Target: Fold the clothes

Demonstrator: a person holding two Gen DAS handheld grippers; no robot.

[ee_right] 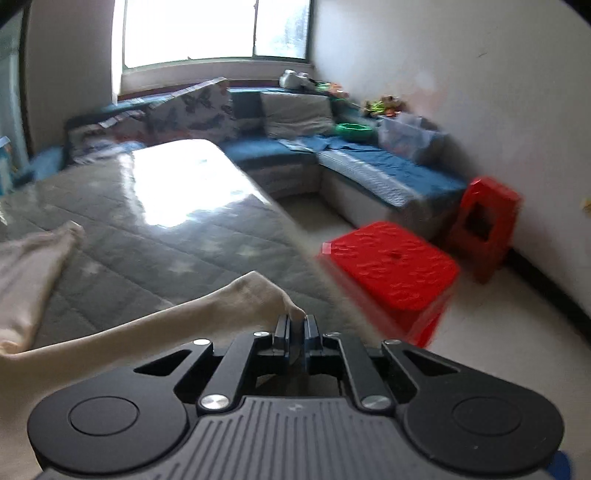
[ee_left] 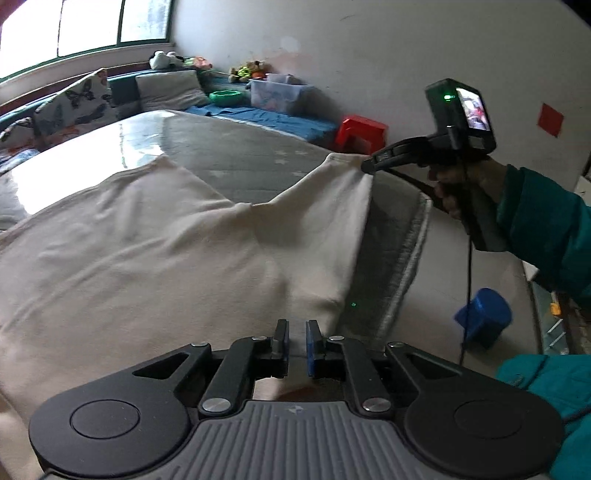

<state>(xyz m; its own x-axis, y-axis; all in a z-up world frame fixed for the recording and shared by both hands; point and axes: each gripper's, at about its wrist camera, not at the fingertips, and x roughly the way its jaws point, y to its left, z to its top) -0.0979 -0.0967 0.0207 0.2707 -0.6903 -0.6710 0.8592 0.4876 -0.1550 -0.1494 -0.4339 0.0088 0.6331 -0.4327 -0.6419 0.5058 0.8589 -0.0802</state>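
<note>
Behind the pinching right hand-held gripper [ee_right: 295, 325], cream garment [ee_right: 236, 299] vanishes; left [ee_left: 297, 338] unclear.

**A lived-in family room at home**

We see a home's living room. A blue corner sofa [ee_right: 369, 162] runs along two walls under a wide window [ee_right: 214, 29], with butterfly-print cushions [ee_left: 79, 101] propped on it. Soft toys [ee_left: 247, 71] sit at the sofa's far corner, beside a clear storage bin [ee_left: 277, 92] and a green bowl [ee_right: 352, 130]. Red plastic stools [ee_right: 391, 266] stand on the floor beside a quilted grey mattress [ee_right: 155, 229].
</note>
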